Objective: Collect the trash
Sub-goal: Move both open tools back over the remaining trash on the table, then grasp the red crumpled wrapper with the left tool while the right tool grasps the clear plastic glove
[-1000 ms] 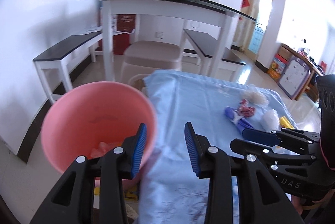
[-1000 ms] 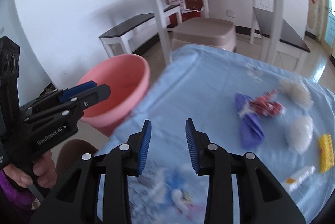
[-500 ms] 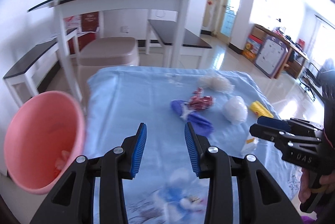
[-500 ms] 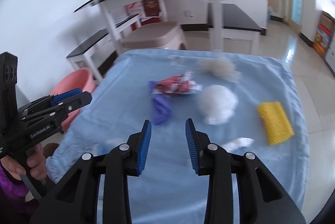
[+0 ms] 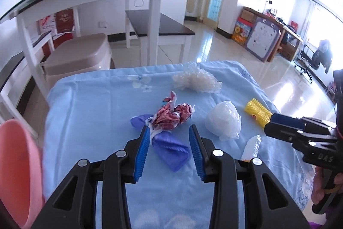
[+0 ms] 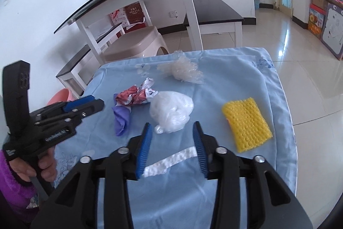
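Both sets of jaws are standing spread and pinching nothing. On the left gripper [image 5: 169,144] the blue pads are framing a crumpled purple glove [image 5: 171,150] lying on the light blue cloth-covered table [image 5: 90,104], with clear gaps on either side. On the right gripper [image 6: 172,143] the jaws are opening wider, hanging over a narrow white foam strip [image 6: 171,160] and pointing toward a bunched white plastic bag [image 6: 171,111] just ahead; nothing is being pressed between them.

Other litter is lying spread across the cloth: a scrunched red-and-white wrapper [image 5: 173,115] touching the glove's far end, a wad of clear crinkled plastic film [image 5: 196,80] near the far edge, and a yellow foam net sleeve [image 6: 246,124] off toward the right edge. A round pink plastic bin [image 5: 17,173] is sitting off the table's left side, below its edge.

Judging by this, the step in hand is the approach for a fresh pick, each hand lining up on its own piece. Next, the left gripper is needing to drop until its pads bracket the glove, then squeeze; soft, thin material may be slipping out unless the pads are reaching down to the cloth. Afterwards comes the carry over to the bin.
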The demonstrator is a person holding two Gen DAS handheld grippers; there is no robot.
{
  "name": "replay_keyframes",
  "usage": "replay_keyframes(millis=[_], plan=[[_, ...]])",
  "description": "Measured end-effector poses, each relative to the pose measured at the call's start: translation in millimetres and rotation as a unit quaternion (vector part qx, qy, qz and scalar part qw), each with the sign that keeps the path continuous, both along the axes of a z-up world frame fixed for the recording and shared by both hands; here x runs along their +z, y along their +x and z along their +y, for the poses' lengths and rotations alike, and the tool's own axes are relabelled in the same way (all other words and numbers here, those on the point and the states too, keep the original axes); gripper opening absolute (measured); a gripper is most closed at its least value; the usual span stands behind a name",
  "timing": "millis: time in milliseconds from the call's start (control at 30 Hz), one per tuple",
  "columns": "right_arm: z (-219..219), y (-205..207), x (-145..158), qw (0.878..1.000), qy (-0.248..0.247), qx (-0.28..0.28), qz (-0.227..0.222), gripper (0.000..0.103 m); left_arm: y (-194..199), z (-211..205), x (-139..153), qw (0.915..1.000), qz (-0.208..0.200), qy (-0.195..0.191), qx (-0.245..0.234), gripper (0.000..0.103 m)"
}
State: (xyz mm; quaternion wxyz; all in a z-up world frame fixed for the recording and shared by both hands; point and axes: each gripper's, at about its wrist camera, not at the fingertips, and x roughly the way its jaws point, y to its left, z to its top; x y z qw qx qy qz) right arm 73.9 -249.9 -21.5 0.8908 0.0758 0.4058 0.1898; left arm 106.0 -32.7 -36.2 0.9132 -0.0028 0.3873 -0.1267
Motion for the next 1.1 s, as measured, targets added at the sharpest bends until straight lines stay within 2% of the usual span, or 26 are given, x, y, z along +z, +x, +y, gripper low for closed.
replay_keyframes(millis=[367,467,500,633,767,1100], plan=[[-3.4,55.4,1.2,1.0,0.003,0.008,0.002,0.042,43.0,-18.7,-24.1,0.9988,0.009,0.047,-0.013,0.037],[3.6,76.8,-0.9,1.0,-0.004,0.015,0.005,0.042,46.6,-19.8,-29.7,0.9987,0.005,0.049,-0.012,0.036],[6.7,83.9,-2.7,1.0,-0.007,0.018,0.008,0.043,46.7,-20.0,-31.5,0.9987,0.002,0.05,-0.014,0.029],[16.5,106.9,-10.2,0.999,-0.021,0.025,0.013,0.043,46.2,-19.0,-33.9,0.9987,-0.009,0.047,-0.017,0.024],[22.1,125.3,-17.0,0.999,-0.033,0.027,0.018,0.043,40.4,-16.2,-26.8,0.9986,-0.027,0.042,-0.017,0.023],[29.0,142.9,-36.4,0.998,-0.051,0.033,0.036,0.043,22.7,-10.8,-10.6,0.9989,-0.037,0.025,-0.012,0.023]])
